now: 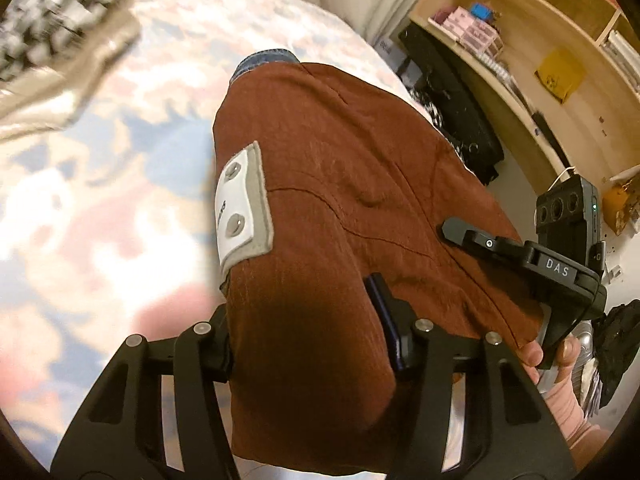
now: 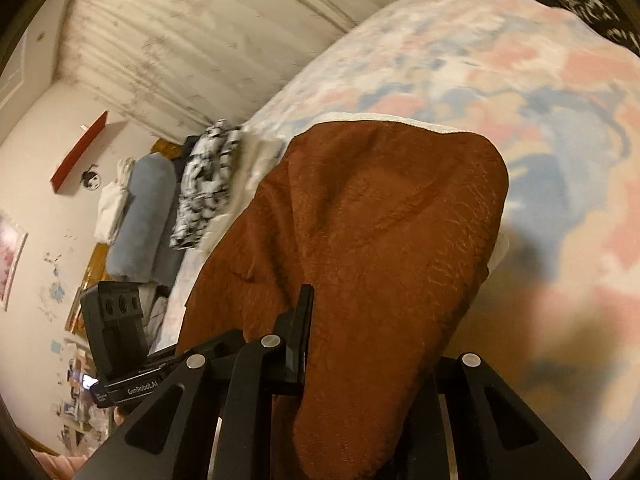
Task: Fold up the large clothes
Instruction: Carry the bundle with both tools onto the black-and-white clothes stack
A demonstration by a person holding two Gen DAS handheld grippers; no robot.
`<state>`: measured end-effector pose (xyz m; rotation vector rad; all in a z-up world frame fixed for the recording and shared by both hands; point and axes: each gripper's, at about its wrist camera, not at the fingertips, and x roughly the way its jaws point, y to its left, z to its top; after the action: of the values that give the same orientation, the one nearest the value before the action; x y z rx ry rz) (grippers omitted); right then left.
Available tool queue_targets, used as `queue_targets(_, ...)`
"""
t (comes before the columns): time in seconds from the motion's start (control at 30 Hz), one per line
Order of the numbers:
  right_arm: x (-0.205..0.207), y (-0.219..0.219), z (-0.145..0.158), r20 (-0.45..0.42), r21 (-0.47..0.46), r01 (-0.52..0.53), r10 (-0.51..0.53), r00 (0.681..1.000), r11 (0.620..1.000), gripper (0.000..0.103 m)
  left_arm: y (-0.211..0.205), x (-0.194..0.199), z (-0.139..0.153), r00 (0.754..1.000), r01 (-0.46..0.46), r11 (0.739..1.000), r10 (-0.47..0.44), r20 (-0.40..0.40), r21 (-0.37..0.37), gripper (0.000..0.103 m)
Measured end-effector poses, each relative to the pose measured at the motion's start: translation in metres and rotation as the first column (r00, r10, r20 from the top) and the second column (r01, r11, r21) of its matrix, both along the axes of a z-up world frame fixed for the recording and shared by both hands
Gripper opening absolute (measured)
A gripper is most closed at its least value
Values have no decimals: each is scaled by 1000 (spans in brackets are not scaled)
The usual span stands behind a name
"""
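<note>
A rust-brown garment (image 1: 360, 160) hangs bunched above the bed, held at two places. In the left wrist view my left gripper (image 1: 308, 220) is shut on a thick fold of it; the white-padded finger (image 1: 236, 208) shows, and cloth drapes over the black one. My right gripper (image 1: 460, 234) bites the same garment's edge at the right, with a person's hand (image 1: 536, 356) behind it. In the right wrist view the garment (image 2: 380, 220) fills my right gripper (image 2: 380, 312). Its left finger (image 2: 304, 320) presses the cloth and its other finger is hidden under it.
A bed with a pastel pink-and-blue blanket (image 1: 100, 200) lies below. A black-and-white patterned cloth (image 1: 52, 12) and a beige one (image 1: 60, 80) lie at its far side. Denim (image 1: 264, 60) peeks out past the garment. Wooden shelves (image 1: 520, 52) and a black case (image 1: 460, 120) stand at the right.
</note>
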<state>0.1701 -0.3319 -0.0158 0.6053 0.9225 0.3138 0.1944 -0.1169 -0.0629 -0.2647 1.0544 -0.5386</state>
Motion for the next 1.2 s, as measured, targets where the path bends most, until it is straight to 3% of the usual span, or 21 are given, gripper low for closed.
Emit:
queue_targets(0.2, 10, 98, 58, 92, -2, -67, 66, 994, 998, 18, 75, -4, 76, 992, -66, 997, 63, 106, 29, 52)
queue_targets(0.33, 43, 174, 102, 156, 25, -106, 101, 983, 994, 18, 137, 21, 127, 982, -112, 992, 102, 156, 55, 52)
queue_targets(0.53, 135, 281, 153, 241, 42, -161, 147, 959, 986, 18, 226, 100, 194, 959, -178, 979, 150, 240, 101, 52)
queue_targets(0.63, 186, 330, 173, 292, 26, -174, 159, 943, 984, 18, 264, 154, 210, 953, -191, 976, 161, 256, 100, 52)
queue_targets(0.83, 292, 404, 159, 323, 19, -170, 155, 934, 985, 18, 326, 257, 194, 957, -203, 971, 170, 236, 125, 52)
queue_targets(1.0, 389, 447, 90, 252, 53, -164, 146, 957, 985, 18, 359, 327, 136, 964, -218, 964, 187, 191, 155, 52)
queue_targets(1.1, 444, 459, 38, 206, 13, -184, 177, 962, 983, 18, 366, 348, 100, 963, -233, 957, 202, 178, 172, 52)
queue_targets(1.2, 469, 472, 6, 183, 21, -185, 178, 967, 982, 19, 383, 354, 76, 953, -262, 961, 243, 180, 90, 55)
